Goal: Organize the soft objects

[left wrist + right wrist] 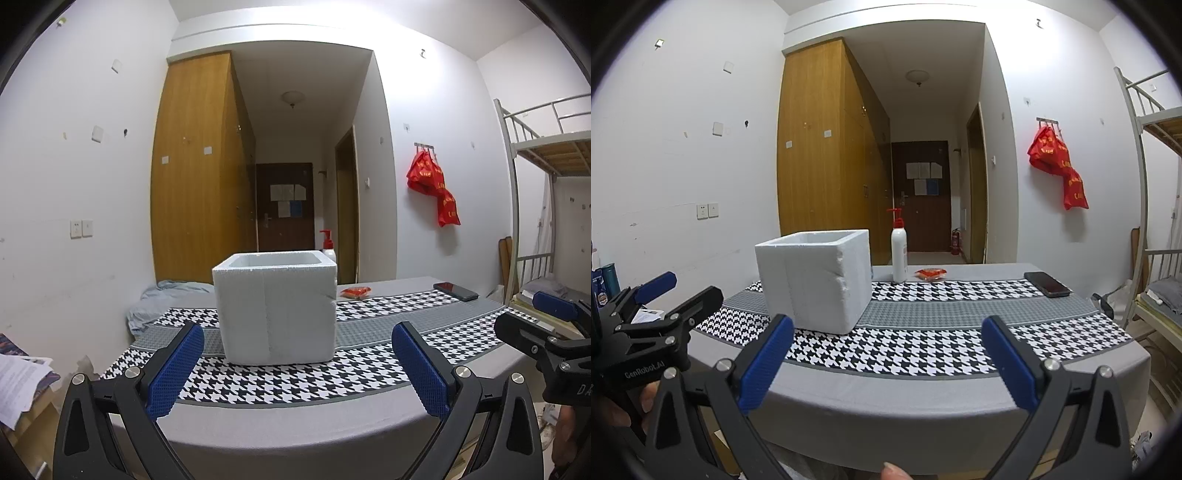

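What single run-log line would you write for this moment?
left gripper: open, empty | right gripper: open, empty | foam box: upright on table, untouched | red packet: beyond box | stage: pre-grasp

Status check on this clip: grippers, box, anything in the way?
Left gripper open, empty. Right gripper open, empty. Foam box upright on the table, untouched. Pump bottle, red packet, phone behind, clear of approach.

Both tongs are showing the same build. The left tongs (297, 369) and right tongs (886, 365) are wearing ribbed blue pads (764, 363) on matte black triangular-cutout arms, silver round-headed screws (461, 371) are glinting at the pivots, and white "GenRobot.AI" lettering (644, 370) is running along the left body.
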`<state>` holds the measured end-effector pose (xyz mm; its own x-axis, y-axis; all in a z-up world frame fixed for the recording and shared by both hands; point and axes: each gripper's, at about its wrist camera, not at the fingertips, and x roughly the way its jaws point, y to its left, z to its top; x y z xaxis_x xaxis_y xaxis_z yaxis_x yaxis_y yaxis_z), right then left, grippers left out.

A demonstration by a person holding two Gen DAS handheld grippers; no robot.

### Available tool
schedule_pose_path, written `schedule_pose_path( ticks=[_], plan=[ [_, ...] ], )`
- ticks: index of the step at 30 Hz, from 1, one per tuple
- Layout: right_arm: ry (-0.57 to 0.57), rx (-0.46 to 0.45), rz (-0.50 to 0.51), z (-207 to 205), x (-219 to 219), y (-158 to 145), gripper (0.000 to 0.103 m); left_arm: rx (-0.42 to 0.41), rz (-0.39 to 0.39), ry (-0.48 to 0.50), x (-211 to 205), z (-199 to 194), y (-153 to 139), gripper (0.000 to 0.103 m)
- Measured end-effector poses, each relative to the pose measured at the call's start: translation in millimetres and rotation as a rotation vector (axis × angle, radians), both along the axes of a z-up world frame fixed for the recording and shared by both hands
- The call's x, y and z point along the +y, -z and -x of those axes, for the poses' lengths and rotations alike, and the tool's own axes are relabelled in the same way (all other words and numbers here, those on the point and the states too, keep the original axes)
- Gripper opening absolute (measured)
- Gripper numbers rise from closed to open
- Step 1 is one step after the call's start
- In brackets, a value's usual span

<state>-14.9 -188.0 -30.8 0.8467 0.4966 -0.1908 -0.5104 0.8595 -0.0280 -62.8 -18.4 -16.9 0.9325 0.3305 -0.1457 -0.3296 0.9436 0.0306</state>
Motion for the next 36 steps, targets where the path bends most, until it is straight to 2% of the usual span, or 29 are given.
schedule_pose_path(
  ticks=[36],
  plan=[
    [-0.006,0.011,0.013,1.5,2.6,-2.0,0.103,0.015,-0.005,-0.001,1.6,-0.8,2.0,0.102]
  ],
)
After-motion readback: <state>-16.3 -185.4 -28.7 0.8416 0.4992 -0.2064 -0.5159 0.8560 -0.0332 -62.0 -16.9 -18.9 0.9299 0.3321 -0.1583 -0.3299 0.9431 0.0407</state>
